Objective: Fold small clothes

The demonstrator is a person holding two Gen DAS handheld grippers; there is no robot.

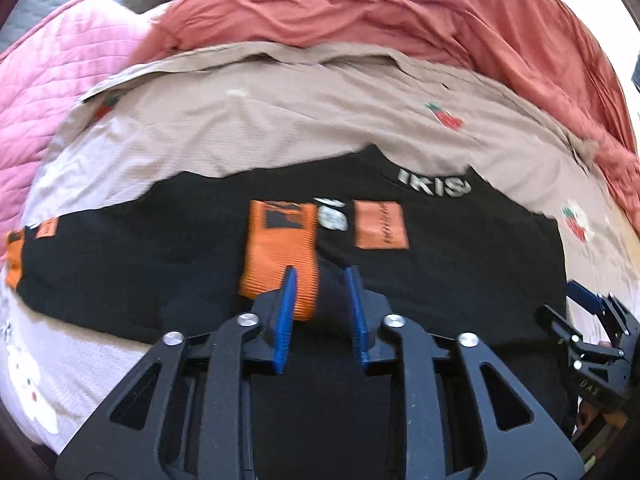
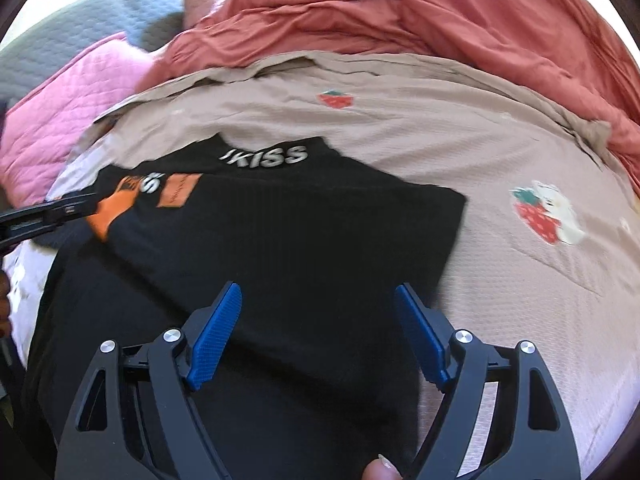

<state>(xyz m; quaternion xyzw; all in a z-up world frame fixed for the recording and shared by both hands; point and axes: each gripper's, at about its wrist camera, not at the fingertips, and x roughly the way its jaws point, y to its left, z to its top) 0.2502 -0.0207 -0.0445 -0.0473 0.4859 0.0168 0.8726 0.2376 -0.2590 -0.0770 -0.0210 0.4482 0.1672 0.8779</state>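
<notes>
A small black garment (image 1: pixel 160 248) with orange patches and white "KISS" lettering lies spread on the bed; it also shows in the right wrist view (image 2: pixel 304 216). My left gripper (image 1: pixel 322 276) has its blue pads narrowly apart around the garment's orange cuff (image 1: pixel 276 264), which is folded in over the middle. My right gripper (image 2: pixel 318 292) is wide open and empty, hovering over the black cloth near its right side. The right gripper shows at the right edge of the left wrist view (image 1: pixel 592 320), and the left gripper at the left edge of the right wrist view (image 2: pixel 52 212).
The garment rests on a beige strawberry-print bedsheet (image 2: pixel 500 152). A rumpled red blanket (image 2: pixel 420 12) lies behind it, a pink quilted cover (image 1: pixel 60 80) to the left, and a grey quilt (image 2: pixel 80 28) at the far left.
</notes>
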